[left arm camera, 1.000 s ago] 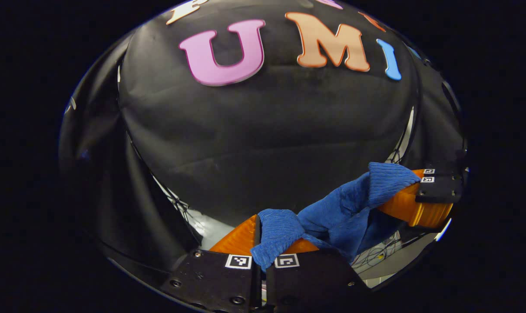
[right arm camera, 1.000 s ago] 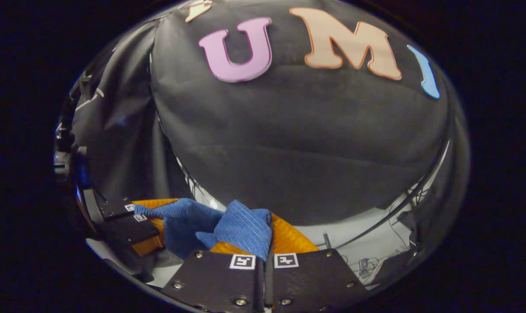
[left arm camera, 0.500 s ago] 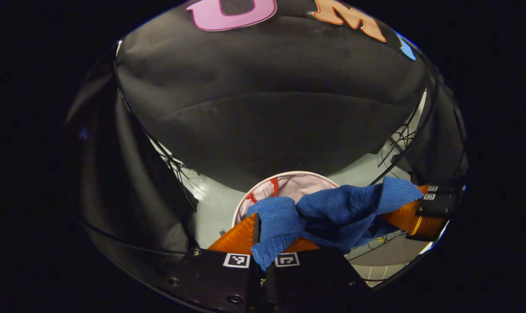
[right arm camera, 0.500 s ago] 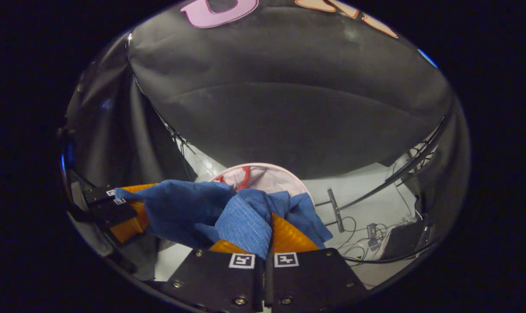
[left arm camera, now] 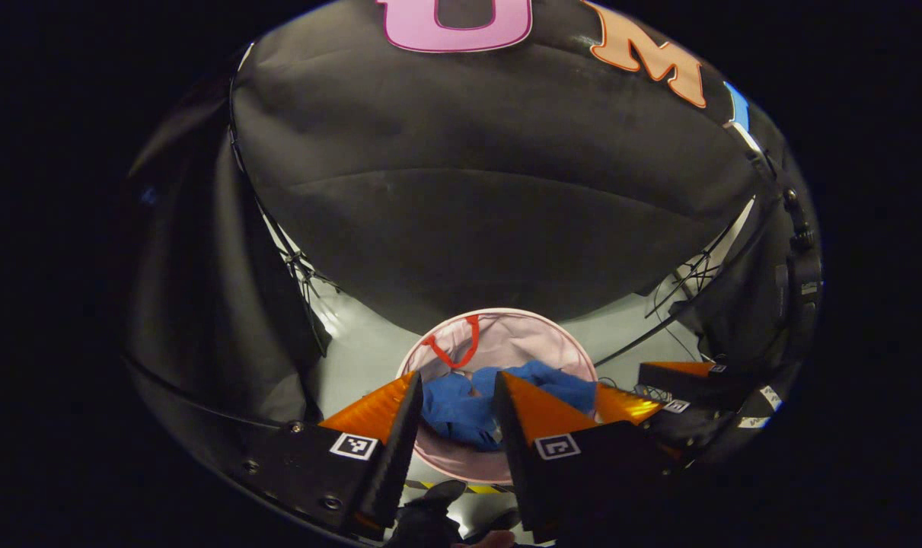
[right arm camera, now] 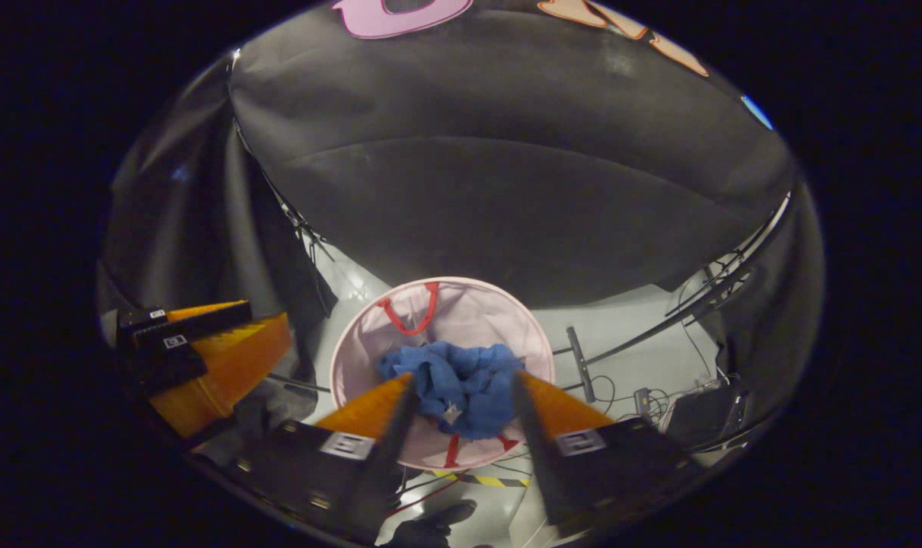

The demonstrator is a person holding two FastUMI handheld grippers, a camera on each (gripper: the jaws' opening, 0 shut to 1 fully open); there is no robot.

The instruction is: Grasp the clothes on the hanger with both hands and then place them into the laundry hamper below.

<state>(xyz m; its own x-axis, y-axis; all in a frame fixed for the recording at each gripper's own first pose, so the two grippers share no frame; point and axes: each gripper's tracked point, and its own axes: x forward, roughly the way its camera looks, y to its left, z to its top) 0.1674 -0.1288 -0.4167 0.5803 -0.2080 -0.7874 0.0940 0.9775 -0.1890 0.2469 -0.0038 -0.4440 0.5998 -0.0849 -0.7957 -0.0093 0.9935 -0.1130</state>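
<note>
Blue garment (right arm camera: 461, 384), ribbed knit, lying in a pale pink laundry hamper (right arm camera: 506, 320) showing red handles (right arm camera: 409, 313). Grey-white floor (right arm camera: 620, 335) carrying a yellow-and-black striped tape strip (right arm camera: 485, 480) and dark cables (right arm camera: 620, 388). Black-and-white square markers (left arm camera: 353, 446) showing on the tongs' black mounts.

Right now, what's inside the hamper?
The blue garment lies crumpled inside the pink hamper, beside its red handle. Anything beneath the garment is covered.

The hamper (right arm camera: 354, 342) mouth lies open below, the crumpled clothes (right arm camera: 461, 384) covering its bottom.
</note>
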